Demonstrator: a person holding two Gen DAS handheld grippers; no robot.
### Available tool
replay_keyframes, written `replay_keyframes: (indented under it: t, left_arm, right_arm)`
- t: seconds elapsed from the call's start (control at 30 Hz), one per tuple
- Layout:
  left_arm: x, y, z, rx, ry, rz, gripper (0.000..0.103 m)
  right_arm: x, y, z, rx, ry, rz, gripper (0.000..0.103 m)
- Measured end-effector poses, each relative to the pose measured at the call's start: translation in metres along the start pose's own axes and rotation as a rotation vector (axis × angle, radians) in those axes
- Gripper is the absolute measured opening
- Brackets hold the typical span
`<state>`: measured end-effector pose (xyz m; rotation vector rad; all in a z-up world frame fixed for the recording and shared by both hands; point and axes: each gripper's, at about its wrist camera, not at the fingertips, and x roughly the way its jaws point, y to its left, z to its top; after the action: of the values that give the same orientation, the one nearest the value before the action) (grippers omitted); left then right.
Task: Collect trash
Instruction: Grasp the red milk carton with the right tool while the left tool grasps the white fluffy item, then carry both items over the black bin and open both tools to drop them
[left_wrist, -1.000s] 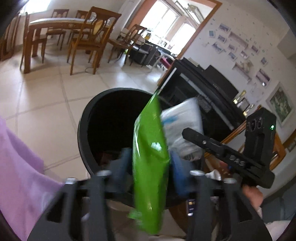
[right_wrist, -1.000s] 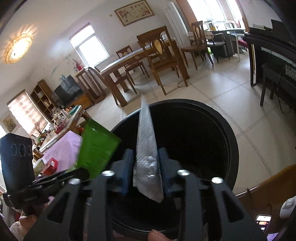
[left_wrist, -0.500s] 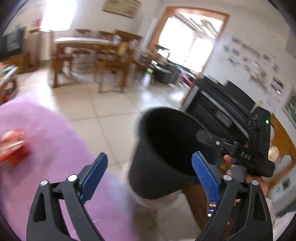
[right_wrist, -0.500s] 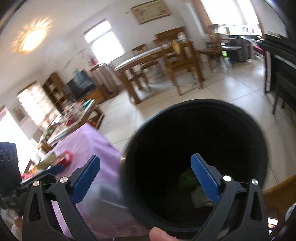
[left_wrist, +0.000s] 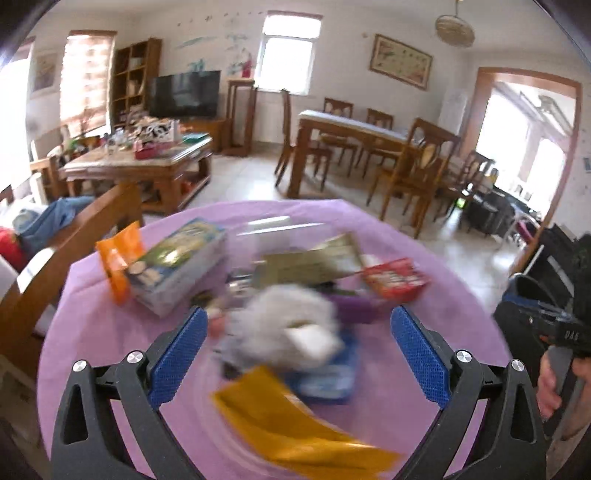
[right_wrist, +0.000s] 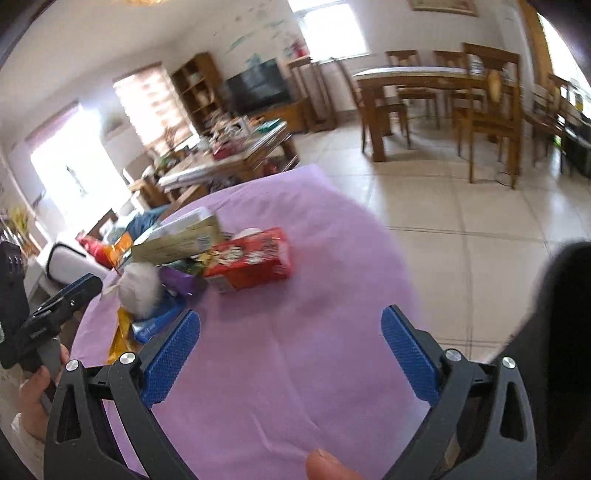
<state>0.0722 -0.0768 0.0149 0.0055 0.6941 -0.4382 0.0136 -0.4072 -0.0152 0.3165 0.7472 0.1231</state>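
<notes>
My left gripper (left_wrist: 297, 349) stands wide, its blue pads (left_wrist: 177, 354) apart and holding nothing, above the near part of a table under a purple cloth (left_wrist: 436, 317). Between and beyond the pads lies the trash pile: a crumpled white tissue wad (left_wrist: 284, 325), blurred, resting on a blue wrapper (left_wrist: 332, 376); a yellow wrapper (left_wrist: 295, 428) nearest the table's near edge; a red snack box (left_wrist: 395, 277) toward the right edge; a flat tan carton (left_wrist: 310, 258) behind the wad; a pale blue biscuit box (left_wrist: 177, 266) toward the left edge, with an orange pouch (left_wrist: 118, 258) touching its left side. My right gripper (right_wrist: 290, 350) is likewise wide and holds nothing, over bare cloth near the table's right side; the pile lies ahead to its left, the red box at its right end. The dark rim of a black bin (right_wrist: 561, 332) shows at the right border of the right wrist view, beside the table
</notes>
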Motion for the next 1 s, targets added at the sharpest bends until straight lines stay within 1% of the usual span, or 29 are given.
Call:
replay_keyframes:
  t: [0.1, 0.23, 0.3, 0.37, 0.4, 0.47, 0.53, 0.67, 0.73, 0.77, 0.8, 0.87, 0.9, 0.93, 1.0]
  left_arm:
    - [0.013, 0.012, 0.003, 0.017, 0.028, 0.012, 0.098]
    - [0.035, 0.023, 0.003, 0.04, 0.062, -0.02, 0.096]
    - [0.046, 0.023, 0.004, 0.052, 0.074, -0.037, 0.089]
    - [0.051, 0.02, -0.005, 0.053, 0.089, -0.063, 0.076]
    - [0.056, 0.019, -0.005, 0.052, 0.099, -0.079, 0.073]
    - [0.061, 0.014, -0.012, 0.06, 0.112, -0.084, 0.058]
    - [0.065, 0.013, -0.013, 0.066, 0.111, -0.083, 0.053]
    - [0.066, 0.015, -0.015, 0.051, 0.103, -0.106, 0.047]
    - [0.066, 0.015, -0.016, 0.045, 0.098, -0.11, 0.046]
    - [0.065, 0.015, -0.017, 0.042, 0.096, -0.112, 0.045]
    - [0.064, 0.016, -0.017, 0.04, 0.093, -0.113, 0.045]
    - [0.06, 0.018, -0.018, 0.031, 0.082, -0.119, 0.045]
    - [0.058, 0.021, -0.019, 0.027, 0.078, -0.121, 0.042]
    - [0.055, 0.023, -0.02, 0.021, 0.076, -0.128, 0.037]
    - [0.05, 0.026, -0.019, 0.007, 0.07, -0.134, 0.037]
  right_arm:
    - [0.032, 0.021, 0.015, -0.045, 0.042, -0.037, 0.098]
    - [0.066, 0.035, 0.031, -0.087, 0.082, -0.073, 0.098]
    - [0.079, 0.043, 0.035, -0.132, 0.104, -0.09, 0.098]
    - [0.092, 0.049, 0.036, -0.166, 0.121, -0.131, 0.098]
    - [0.097, 0.05, 0.037, -0.172, 0.131, -0.133, 0.098]
    - [0.105, 0.051, 0.041, -0.156, 0.152, -0.103, 0.098]
    - [0.108, 0.051, 0.042, -0.15, 0.167, -0.086, 0.098]
    - [0.114, 0.056, 0.039, -0.152, 0.199, -0.065, 0.098]
    - [0.118, 0.06, 0.036, -0.16, 0.209, -0.053, 0.097]
    - [0.119, 0.061, 0.035, -0.162, 0.204, -0.052, 0.092]
    - [0.117, 0.063, 0.034, -0.162, 0.186, -0.058, 0.091]
    - [0.115, 0.062, 0.033, -0.15, 0.184, -0.06, 0.091]
    - [0.115, 0.062, 0.032, -0.145, 0.184, -0.055, 0.091]
    - [0.11, 0.06, 0.032, -0.137, 0.174, -0.048, 0.091]
    - [0.1, 0.058, 0.033, -0.116, 0.147, -0.036, 0.091]
